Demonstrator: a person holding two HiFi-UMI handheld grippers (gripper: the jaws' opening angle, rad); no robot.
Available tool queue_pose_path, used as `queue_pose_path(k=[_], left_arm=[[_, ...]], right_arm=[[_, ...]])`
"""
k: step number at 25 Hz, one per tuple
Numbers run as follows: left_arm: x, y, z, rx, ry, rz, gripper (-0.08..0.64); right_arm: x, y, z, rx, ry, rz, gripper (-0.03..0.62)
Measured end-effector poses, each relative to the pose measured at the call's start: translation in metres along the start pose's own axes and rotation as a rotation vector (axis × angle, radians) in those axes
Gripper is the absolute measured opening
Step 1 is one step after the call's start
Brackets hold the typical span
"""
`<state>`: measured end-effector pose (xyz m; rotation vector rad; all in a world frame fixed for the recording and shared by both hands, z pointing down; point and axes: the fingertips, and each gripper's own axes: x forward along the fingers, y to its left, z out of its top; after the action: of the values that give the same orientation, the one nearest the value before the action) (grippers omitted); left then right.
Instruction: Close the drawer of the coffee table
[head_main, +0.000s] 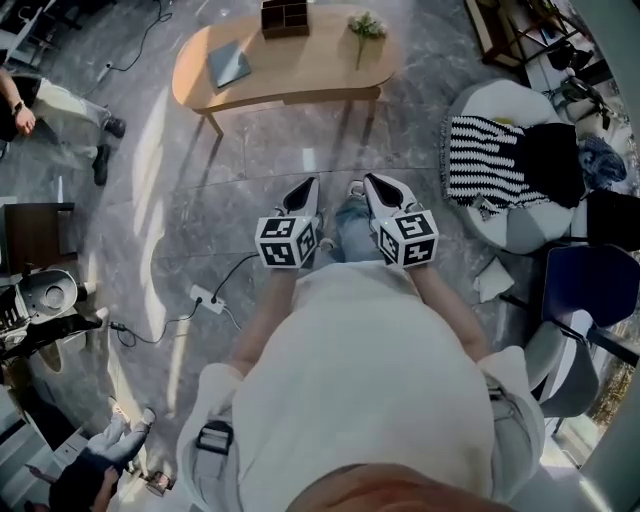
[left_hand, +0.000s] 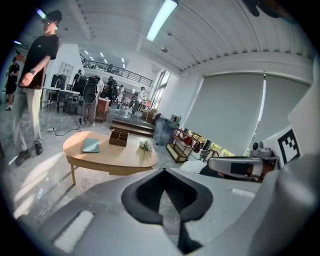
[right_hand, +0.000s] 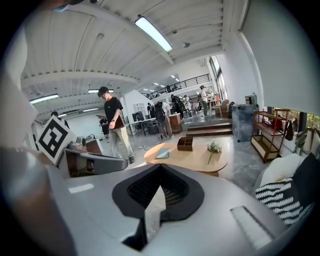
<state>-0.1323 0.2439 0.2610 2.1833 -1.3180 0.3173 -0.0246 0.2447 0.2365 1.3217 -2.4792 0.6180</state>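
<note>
Head view, looking steeply down: left gripper and right gripper held side by side, close together, just ahead of a white top, each with its marker cube nearest the body and its tips aimed toward the coffee table. Seen in the left gripper view: fingers pressed together, nothing between them. Seen in the right gripper view: fingers likewise closed and empty. Coffee table well apart from both grippers, across a stretch of grey stone floor, at the top of the head view; rounded wooden tabletop on slim legs. Drawer itself not made out in any view, so impossible to tell whether open or shut. On the tabletop: a grey-blue book toward the left, a dark wooden box with compartments at the far edge, a small sprig of flowers toward the right. To the right of the grippers, a white round seat draped with a black-and-white striped blanket. Near the left edge, a person in light trousers; closer in, a white power strip on the floor.
</note>
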Motion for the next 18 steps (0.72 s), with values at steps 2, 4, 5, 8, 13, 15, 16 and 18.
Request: queue_pose_path(k=[2,4,5,8,13,15,16,18], left_arm=[[-0.001,-0.001,0.007,0.013,-0.010,-0.005,0.002],[-0.001,0.000,0.014,0.026,-0.018,-0.008,0.001],[-0.001,0.001,0.016,0.029,-0.022,-0.007,0.000],[-0.002,0.005,0.020,0.024,-0.034,-0.001,0.001],[-0.002,0.009,0.022,0.022,-0.045,0.011,0.000],[0.000,0.010,0.024,0.025,-0.048,0.015,0.000],[0.000,0.012,0.025,0.025,-0.051,0.016,0.002],[0.001,0.015,0.028,0.023,-0.057,0.018,0.000]], right_arm=[[0.000,0.001,0.007,0.002,-0.015,0.007,0.002],[0.001,0.002,0.013,0.006,-0.024,0.015,0.002],[0.002,0.004,0.016,0.007,-0.027,0.020,0.000],[0.007,0.006,0.023,0.004,-0.038,0.032,0.000],[0.015,0.007,0.029,-0.014,-0.046,0.038,0.000],[0.018,0.006,0.032,-0.020,-0.049,0.043,0.000],[0.019,0.006,0.033,-0.022,-0.051,0.045,0.000],[0.022,0.006,0.036,-0.023,-0.055,0.047,0.000]])
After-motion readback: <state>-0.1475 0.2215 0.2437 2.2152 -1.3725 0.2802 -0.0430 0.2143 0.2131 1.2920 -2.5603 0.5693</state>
